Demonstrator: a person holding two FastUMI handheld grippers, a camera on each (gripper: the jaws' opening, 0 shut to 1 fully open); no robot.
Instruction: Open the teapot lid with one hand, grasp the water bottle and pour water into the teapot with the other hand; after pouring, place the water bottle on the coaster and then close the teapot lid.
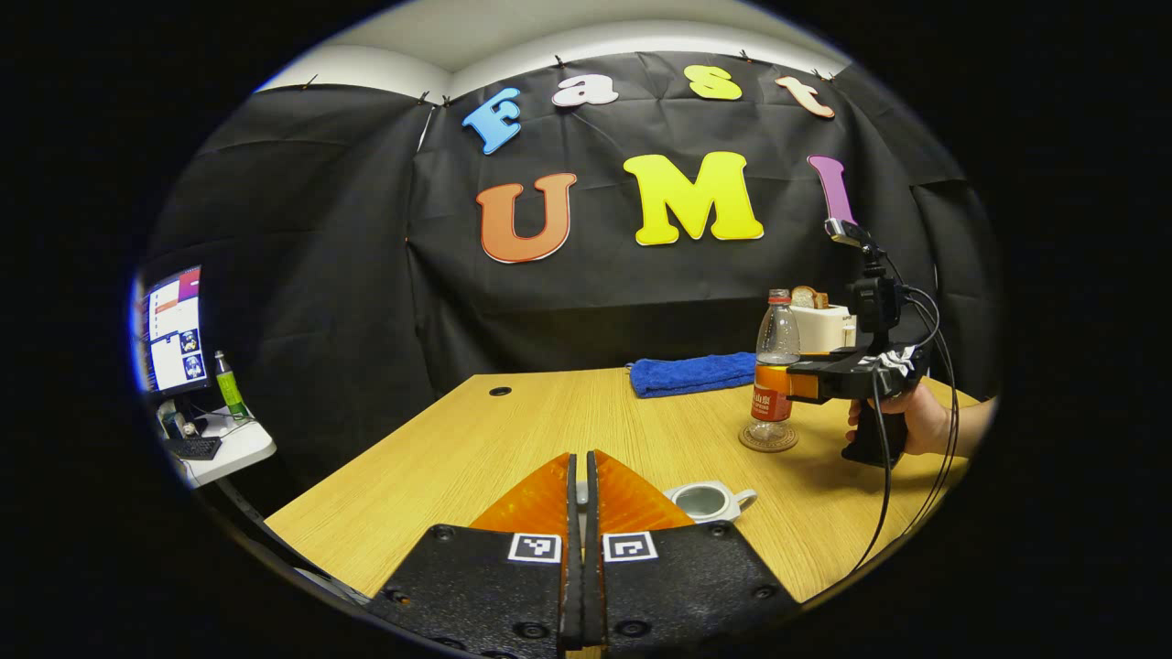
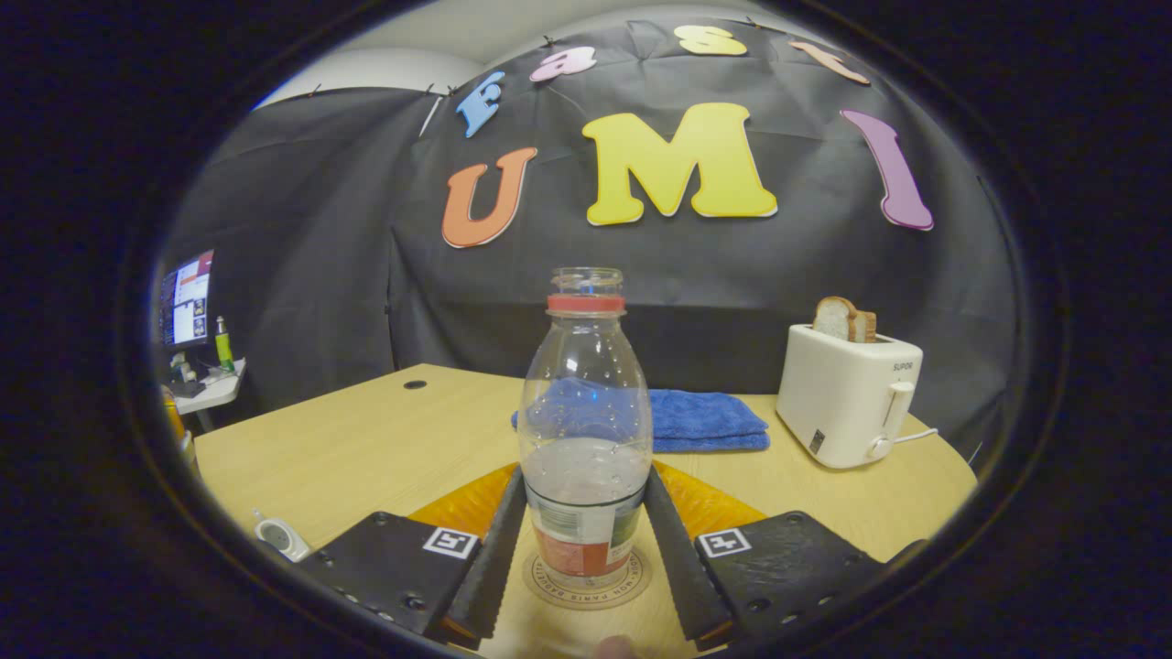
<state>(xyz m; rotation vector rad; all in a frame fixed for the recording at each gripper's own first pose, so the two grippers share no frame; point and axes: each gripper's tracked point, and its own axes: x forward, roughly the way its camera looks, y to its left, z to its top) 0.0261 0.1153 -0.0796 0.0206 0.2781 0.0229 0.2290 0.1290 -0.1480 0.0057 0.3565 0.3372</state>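
Standing upright on its coaster (image 2: 591, 586), the water bottle (image 2: 586, 439) sat between the right hand-held gripper (image 2: 586, 540) fingers, which looked parted around it. The left hand-held gripper (image 1: 580, 499), clamped on something hidden, hung just beside the open teapot (image 1: 705, 502) on the table (image 1: 458, 448).

Colours on the light wood-grain worktop (image 2: 366, 448).
Water bottle (image 2: 586, 430): clear, red neck ring, red-and-white label. Behind it, a blue towel (image 2: 705, 421); to its right a cream-white toaster (image 2: 847, 398) holding brown-crusted bread (image 2: 844, 320). White teapot (image 1: 707, 501); pale printed coaster (image 2: 586, 578).
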